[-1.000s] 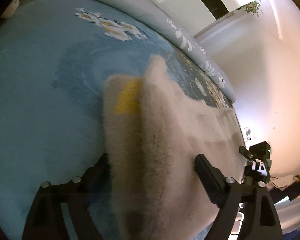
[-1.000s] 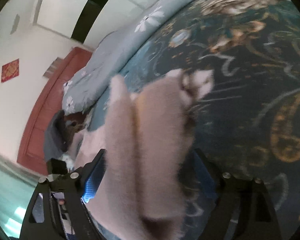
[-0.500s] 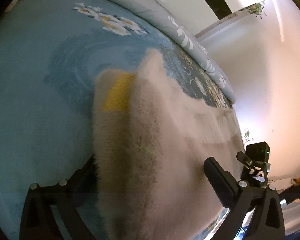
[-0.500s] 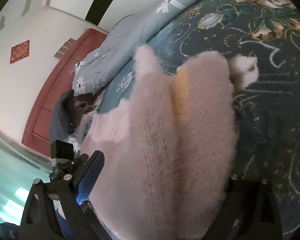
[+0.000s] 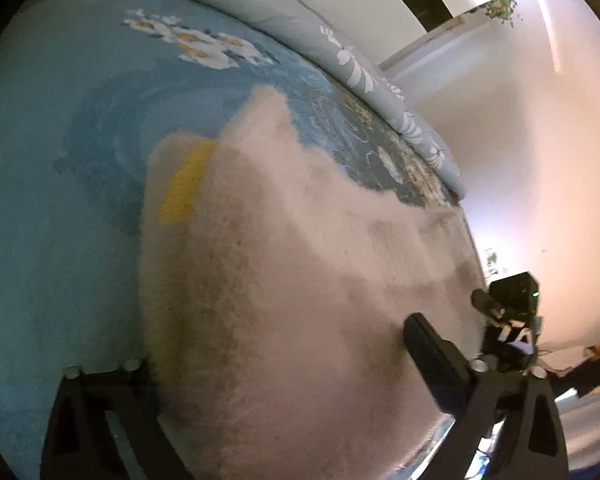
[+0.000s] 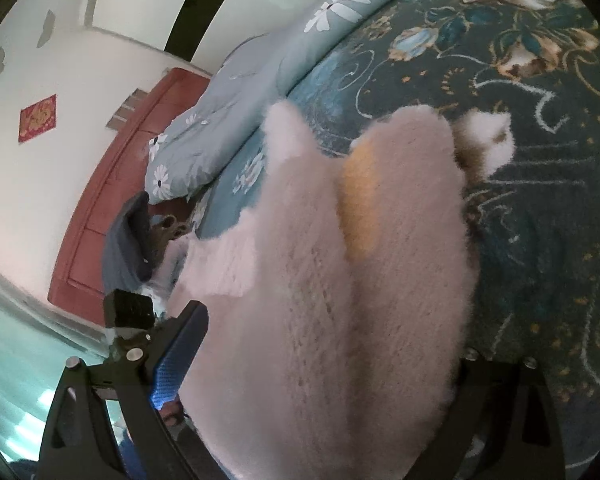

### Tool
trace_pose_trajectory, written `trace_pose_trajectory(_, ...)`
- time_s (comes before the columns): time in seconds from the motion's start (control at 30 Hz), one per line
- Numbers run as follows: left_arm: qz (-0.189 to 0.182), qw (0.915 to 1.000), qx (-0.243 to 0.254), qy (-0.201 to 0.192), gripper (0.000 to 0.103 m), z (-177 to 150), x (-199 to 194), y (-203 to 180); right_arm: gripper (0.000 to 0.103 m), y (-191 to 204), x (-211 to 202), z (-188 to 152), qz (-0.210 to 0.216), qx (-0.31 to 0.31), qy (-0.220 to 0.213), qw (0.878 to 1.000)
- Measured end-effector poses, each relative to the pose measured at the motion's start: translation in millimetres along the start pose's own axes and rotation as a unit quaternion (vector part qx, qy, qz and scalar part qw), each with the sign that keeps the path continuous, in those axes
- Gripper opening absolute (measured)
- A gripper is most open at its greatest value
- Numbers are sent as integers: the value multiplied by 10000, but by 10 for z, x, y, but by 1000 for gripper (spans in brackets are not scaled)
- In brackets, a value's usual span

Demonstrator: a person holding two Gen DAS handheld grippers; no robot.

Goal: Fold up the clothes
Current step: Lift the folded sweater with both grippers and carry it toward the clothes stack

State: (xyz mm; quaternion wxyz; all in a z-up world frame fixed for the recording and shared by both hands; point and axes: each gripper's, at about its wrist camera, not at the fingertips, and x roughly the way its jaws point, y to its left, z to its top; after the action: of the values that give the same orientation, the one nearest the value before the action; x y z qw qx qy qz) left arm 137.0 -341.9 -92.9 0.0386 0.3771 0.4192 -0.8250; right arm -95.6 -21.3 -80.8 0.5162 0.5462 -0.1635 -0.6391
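The fluffy pink sweater (image 5: 284, 280) lies bunched on the bed's blue floral blanket (image 5: 60, 200), a yellow patch (image 5: 184, 184) showing in its folds. Your left gripper (image 5: 284, 364) has just been narrowing its jaws a little, yet both it and your right gripper (image 6: 324, 348) stand spread wide around the knit, pinching nothing. You look between folds: next, pick an edge and close on it. Beyond lie a grey flowered quilt (image 6: 260, 60), a red-brown headboard (image 6: 112, 184) and pale walls.
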Motion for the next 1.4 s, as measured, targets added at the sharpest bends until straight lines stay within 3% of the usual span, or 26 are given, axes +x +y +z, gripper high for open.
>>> trace_pose_trajectory(0.07,111,9999,54,-30,84,-12,-31,-3,85,-9,-8,9,-46,63,-14,10000)
trace_pose_trajectory(0.13,144,9999,-29,-54,76,-33,-78,35,64,-46,-24,11,-228,163,-16,9996)
trace_pose_trajectory(0.33,72,9996,-203,-199,52,-40,-176,90,46,-17,-106,-24,-323,290,-97,9990)
trace_pose_trajectory(0.4,38,9996,-93,-275,47,-63,-249,41,44,84,-146,-27,-360,181,-121,9991)
trace_pose_trajectory(0.57,-38,9987,186,-467,45,-131,-466,-93,43,430,-257,-51,-356,-182,-140,9991)
trace_pose_trajectory(0.77,-234,9941,470,-945,45,-82,-1053,-177,43,870,-349,-126,-81,-428,-237,9988)
trace_pose_trajectory(1.1,24,9720,1164,-2043,45,518,-2686,-337,43,2281,-194,178,904,-1394,-468,9850)
trace_pose_trajectory(1.27,205,9614,1144,-2492,45,932,-3542,-113,43,3162,211,456,1365,-1933,-397,9708)
trace_pose_trajectory(1.4,372,9537,982,-2818,45,1259,-4100,216,43,3805,759,611,1665,-2202,-199,9609)
